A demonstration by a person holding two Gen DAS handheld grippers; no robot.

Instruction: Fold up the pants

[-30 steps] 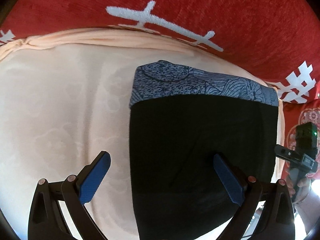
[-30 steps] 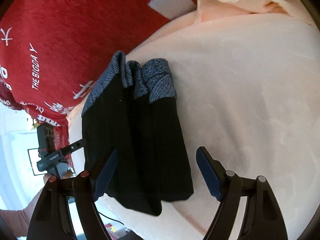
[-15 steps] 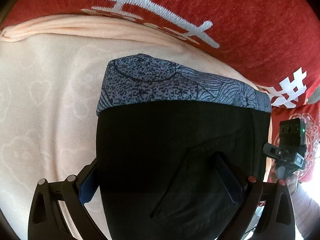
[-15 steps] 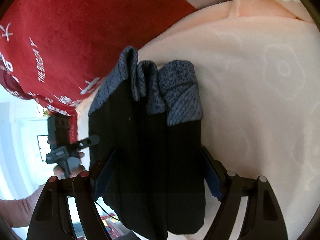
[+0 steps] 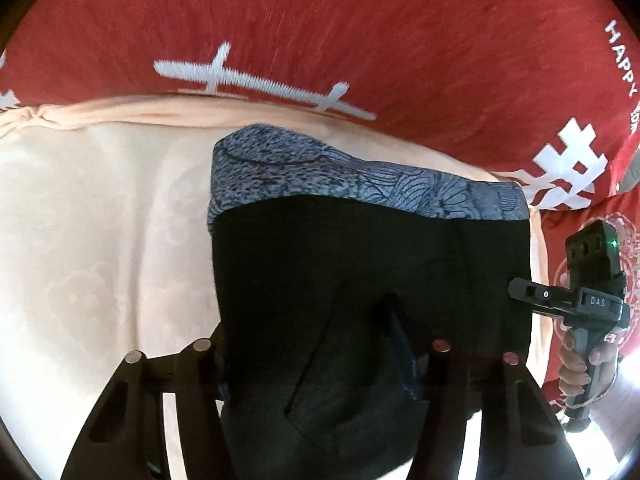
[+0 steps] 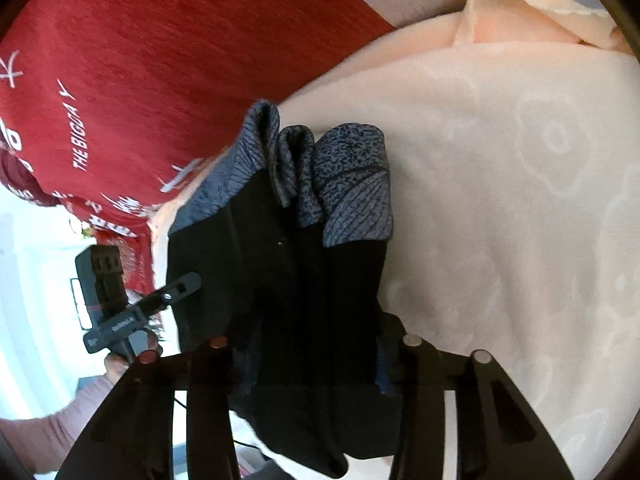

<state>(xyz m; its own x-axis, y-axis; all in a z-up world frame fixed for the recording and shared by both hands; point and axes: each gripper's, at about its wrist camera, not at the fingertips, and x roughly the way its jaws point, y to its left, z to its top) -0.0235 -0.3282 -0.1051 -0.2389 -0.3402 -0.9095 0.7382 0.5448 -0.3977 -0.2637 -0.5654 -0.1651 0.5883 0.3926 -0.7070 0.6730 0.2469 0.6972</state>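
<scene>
The folded black pants (image 5: pixel 360 272) with a blue-grey patterned waistband (image 5: pixel 360 176) lie on a peach sheet (image 5: pixel 100 240). My left gripper (image 5: pixel 312 360) straddles their near edge. Its jaws are closing, and the pads press the black cloth into a ridge between them. In the right wrist view the pants (image 6: pixel 288 280) run away from me, with the waistband (image 6: pixel 352 184) at the far end. My right gripper (image 6: pixel 312 364) holds the near end of the stack. Its jaws are closing too, and the fingers squeeze the cloth from both sides. The pads are mostly hidden by fabric.
A red blanket with white lettering (image 5: pixel 360 40) covers the bed beyond the sheet (image 6: pixel 500 200). A hand grips the right tool's handle (image 5: pixel 580 360) at the pants' right side. The left tool's body (image 6: pixel 108 292) shows at the left, near the bed's edge.
Both grippers slid forward over the pants' near edge, then narrowed their jaws onto the cloth. The fabric now bunches between the left fingers.
</scene>
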